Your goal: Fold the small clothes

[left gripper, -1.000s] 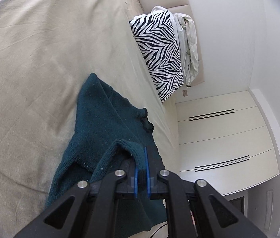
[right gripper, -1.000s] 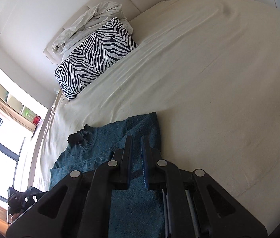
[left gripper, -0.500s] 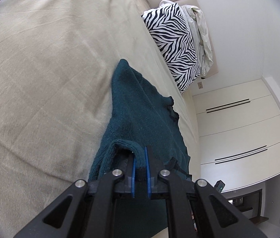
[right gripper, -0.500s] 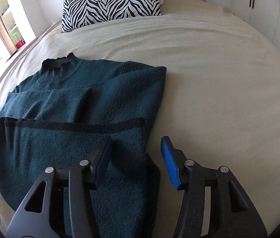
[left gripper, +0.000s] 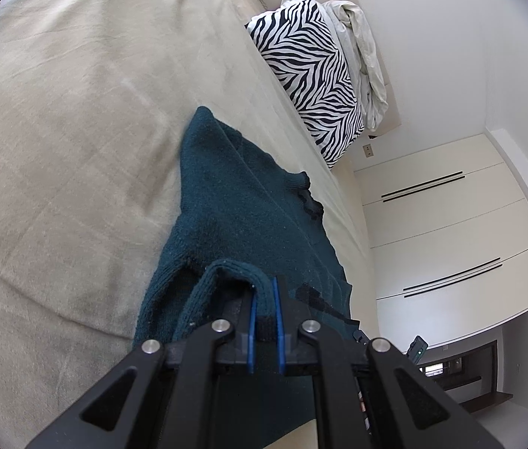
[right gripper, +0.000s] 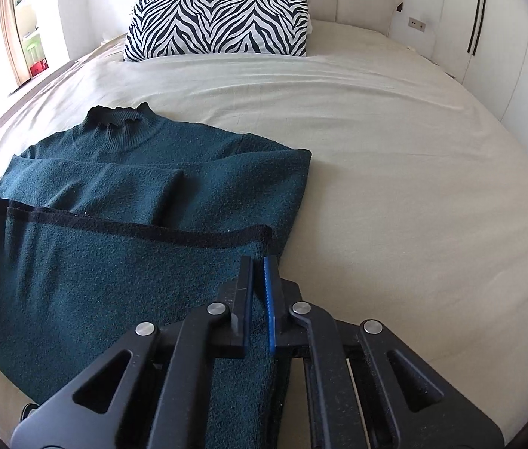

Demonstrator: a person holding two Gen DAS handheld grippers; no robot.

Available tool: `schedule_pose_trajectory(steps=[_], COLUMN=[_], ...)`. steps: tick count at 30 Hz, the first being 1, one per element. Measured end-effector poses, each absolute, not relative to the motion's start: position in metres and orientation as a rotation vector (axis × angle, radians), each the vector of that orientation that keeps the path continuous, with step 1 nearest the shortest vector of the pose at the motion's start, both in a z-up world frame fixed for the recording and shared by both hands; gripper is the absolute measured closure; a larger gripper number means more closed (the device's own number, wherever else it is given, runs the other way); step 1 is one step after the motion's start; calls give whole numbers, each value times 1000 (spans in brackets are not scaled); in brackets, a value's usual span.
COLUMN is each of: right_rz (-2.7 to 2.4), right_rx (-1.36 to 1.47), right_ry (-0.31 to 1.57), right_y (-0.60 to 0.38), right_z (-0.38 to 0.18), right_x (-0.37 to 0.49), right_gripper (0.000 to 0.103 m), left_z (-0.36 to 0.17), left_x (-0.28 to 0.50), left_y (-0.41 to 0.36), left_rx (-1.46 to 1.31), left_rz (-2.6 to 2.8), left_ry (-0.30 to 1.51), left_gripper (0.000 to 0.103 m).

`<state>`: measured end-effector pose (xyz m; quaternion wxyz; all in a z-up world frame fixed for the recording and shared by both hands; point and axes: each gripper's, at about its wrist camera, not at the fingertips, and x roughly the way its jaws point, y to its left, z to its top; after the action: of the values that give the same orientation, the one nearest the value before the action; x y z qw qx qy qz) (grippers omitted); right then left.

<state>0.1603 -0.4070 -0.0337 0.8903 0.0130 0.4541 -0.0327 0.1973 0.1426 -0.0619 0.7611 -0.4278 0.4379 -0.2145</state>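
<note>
the left gripper (left gripper: 264,301) has its blue-padded jaws drawn nearly together on a thick rolled edge of the dark teal knitted sweater (left gripper: 249,209), which bulges up over the fingertips. the right gripper (right gripper: 258,280) shows its jaws close together too, with teal knit running between and below them near the folded hem corner; it seems to pinch the fabric, though the contact itself is partly hidden by the fingers.

the sweater lies on the cream bed sheet (right gripper: 395,172), collar pointing toward the black-and-white zebra-striped pillow (right gripper: 219,22); its lower part is doubled up over the body, the dark hem band lying across the chest, a sleeve tucked under.

the risks seem to lie in the grips. the left holds a bulky roll, not a flat layer, so a pull could let the knit slide out, or drag only the top layer and skew the fold. if the two grippers move unevenly, the hem band could go crooked. the soft sheet may also bunch up underneath the sweater.
</note>
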Motion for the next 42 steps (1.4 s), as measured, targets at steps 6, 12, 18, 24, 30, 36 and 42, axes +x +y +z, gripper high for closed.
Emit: schedule_pose_trajectory(steps=[6,12,18,24,30,36,42], right_rz=[-86,-133,-177,-197,-226,-244,-230], right_rx=[21,-26,-8,34,69,91,161], right_ry=[845,740,741,829,883,889,806], right_y=[-407,-404,-422,-439,-449,-454,-459], right_z=[-9,24,29,-8,-44,-58,-34], right_x=[146,152,192,238,263,267,233], right_gripper=[100,100,100,101,100,75,27], left_z=[-58,-44,-30,-49,-76,-96,-76], left_x=[193,203,239,287,326,316,281], left_y=[148,157,158,151,144,157,159], left_rx=[-946,-982,-985,-958,-932,-1035,-900], left_rz=[-465,-463,-456,-398,-337,-365,-347], left_ry=[927,880,839,893,939,932,921], left_gripper=[95,95,95,95,95,54,39])
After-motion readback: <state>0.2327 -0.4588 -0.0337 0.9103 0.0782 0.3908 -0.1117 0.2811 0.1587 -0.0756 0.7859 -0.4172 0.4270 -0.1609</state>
